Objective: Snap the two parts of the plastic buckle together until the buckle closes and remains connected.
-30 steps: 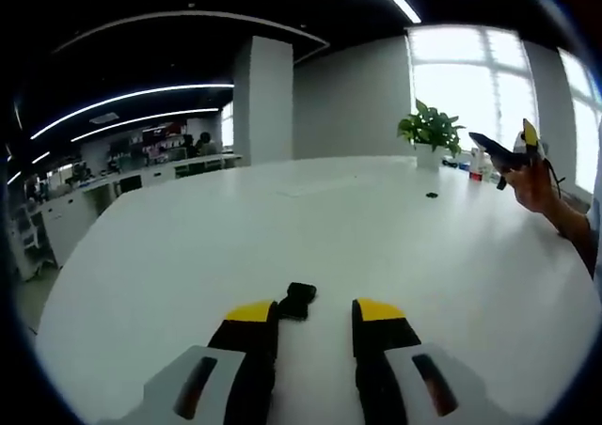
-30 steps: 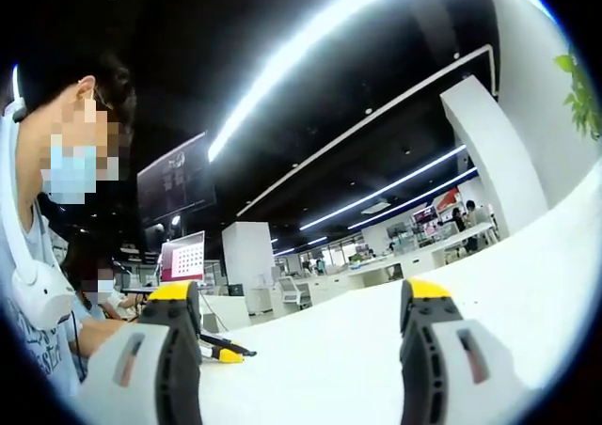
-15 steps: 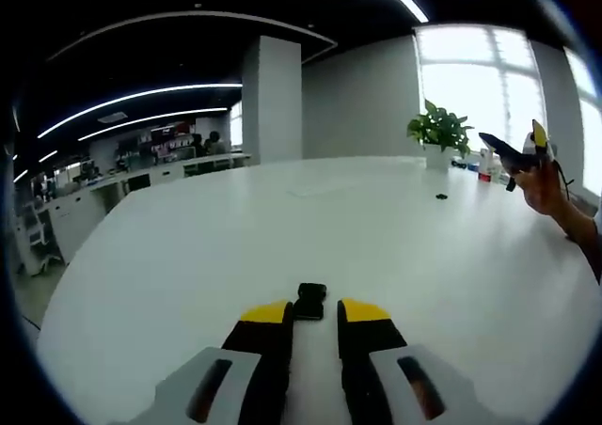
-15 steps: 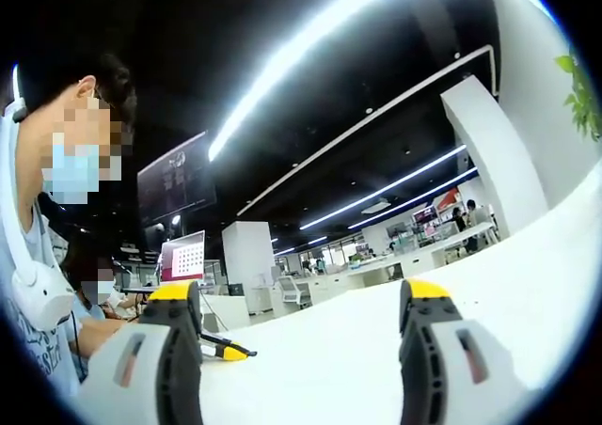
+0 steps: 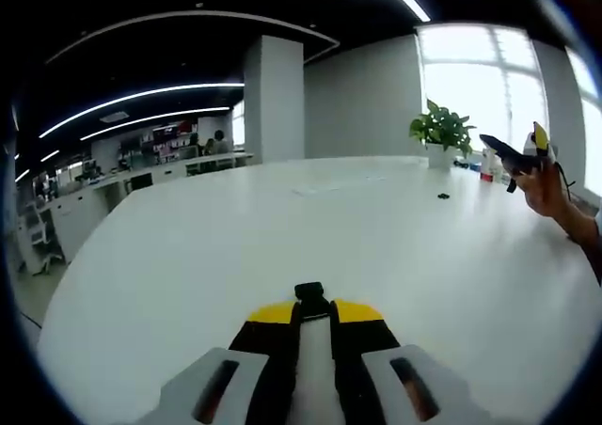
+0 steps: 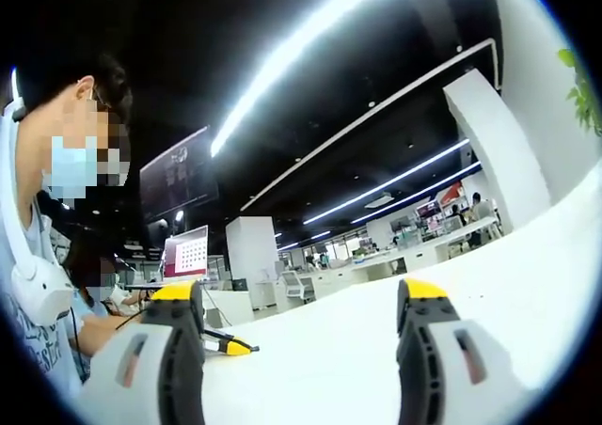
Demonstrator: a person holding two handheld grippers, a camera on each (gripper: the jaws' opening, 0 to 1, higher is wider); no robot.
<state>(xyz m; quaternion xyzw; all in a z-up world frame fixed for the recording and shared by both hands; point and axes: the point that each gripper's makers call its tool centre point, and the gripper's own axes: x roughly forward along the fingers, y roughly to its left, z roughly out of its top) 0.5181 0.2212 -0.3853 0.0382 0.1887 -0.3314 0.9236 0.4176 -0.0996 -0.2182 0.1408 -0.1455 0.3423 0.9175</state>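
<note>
Over the last second the left hand-held gripper (image 5: 313, 312) has narrowed its jaws onto the black buckle part (image 5: 310, 296) on the white desk (image 5: 188, 256), pinching it at the tips. The right hand-held gripper (image 6: 299, 303) is raised, spread wide, empty.

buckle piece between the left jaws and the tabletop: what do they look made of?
Buckle piece: looks like black moulded plastic, matte, with no glint on it; too small to make out detail. It sits between the yellow tips of the left tool, whose jaws have nearly met on it. Table: smooth white top, probably laminate or a painted board, satin; it shows soft reflections of the window light and no grain.
</note>
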